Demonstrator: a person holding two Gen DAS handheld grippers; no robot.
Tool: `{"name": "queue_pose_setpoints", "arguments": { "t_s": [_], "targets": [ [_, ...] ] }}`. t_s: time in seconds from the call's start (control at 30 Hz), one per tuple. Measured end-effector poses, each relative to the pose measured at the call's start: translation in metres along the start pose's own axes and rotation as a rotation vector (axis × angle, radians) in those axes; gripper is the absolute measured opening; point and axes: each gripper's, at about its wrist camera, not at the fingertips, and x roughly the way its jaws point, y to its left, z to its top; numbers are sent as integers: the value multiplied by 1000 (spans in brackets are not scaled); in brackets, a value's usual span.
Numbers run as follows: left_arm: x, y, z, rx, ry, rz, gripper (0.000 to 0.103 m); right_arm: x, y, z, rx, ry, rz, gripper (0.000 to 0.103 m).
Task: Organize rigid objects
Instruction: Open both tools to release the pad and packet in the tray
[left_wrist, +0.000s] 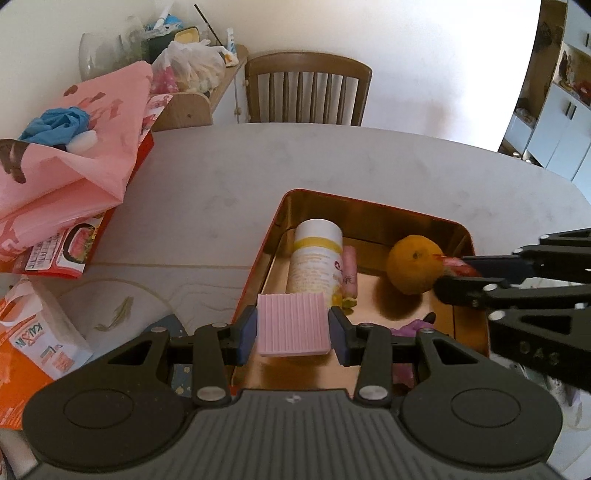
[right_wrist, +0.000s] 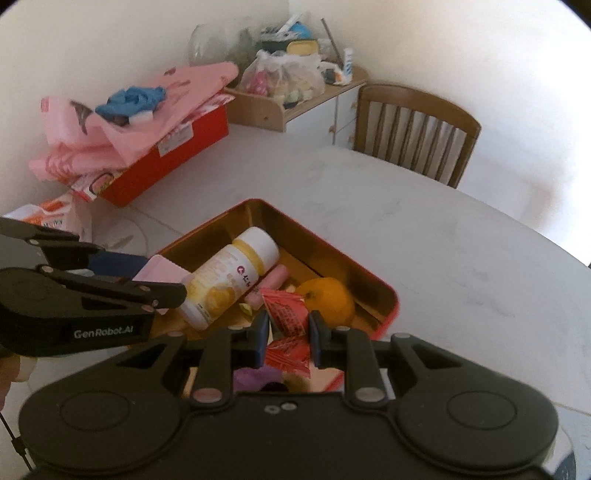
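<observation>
My left gripper (left_wrist: 292, 326) is shut on a pink ribbed block (left_wrist: 292, 325), held over the near left part of a red tin tray (left_wrist: 258, 254) with a gold inside. In the tray lie a white and yellow bottle (left_wrist: 317, 258), a pink tube (left_wrist: 349, 271) and an orange (left_wrist: 413, 264). My right gripper (right_wrist: 289, 328) is shut on a red snack packet (right_wrist: 286, 312) just above the tray (right_wrist: 384, 284), in front of the orange (right_wrist: 327, 299). From the right the right gripper (left_wrist: 456, 275) reaches into the left wrist view. A purple item (right_wrist: 255, 378) lies under the right fingers.
A red box (right_wrist: 177, 162) under pink bags (left_wrist: 74, 162) and a blue cloth sits at the table's left. An orange and white bag (left_wrist: 33, 343) lies near the left edge. A wooden chair (left_wrist: 308, 92) and a cluttered shelf (right_wrist: 295, 96) stand behind the white table (left_wrist: 369, 166).
</observation>
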Motion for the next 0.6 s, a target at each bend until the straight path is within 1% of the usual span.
{"name": "queue_pose_setpoints", "arguments": {
  "t_s": [0.07,0.2,0.33,0.47,0.6],
  "targets": [
    [3,2,0,-7,5,-3,41,10,3,1,-17,20,4,22],
    [6,4,0,-8,12,-5,41,28,1,4,18,67,28,22],
    [10,6,-1,-14,18,-9,40,36,6,6,4,71,54,22],
    [12,8,-1,-22,7,-15,40,43,14,5,-26,85,40,22],
    [12,10,-4,-38,0,-33,40,47,16,0,-45,103,25,26]
  ]
}}
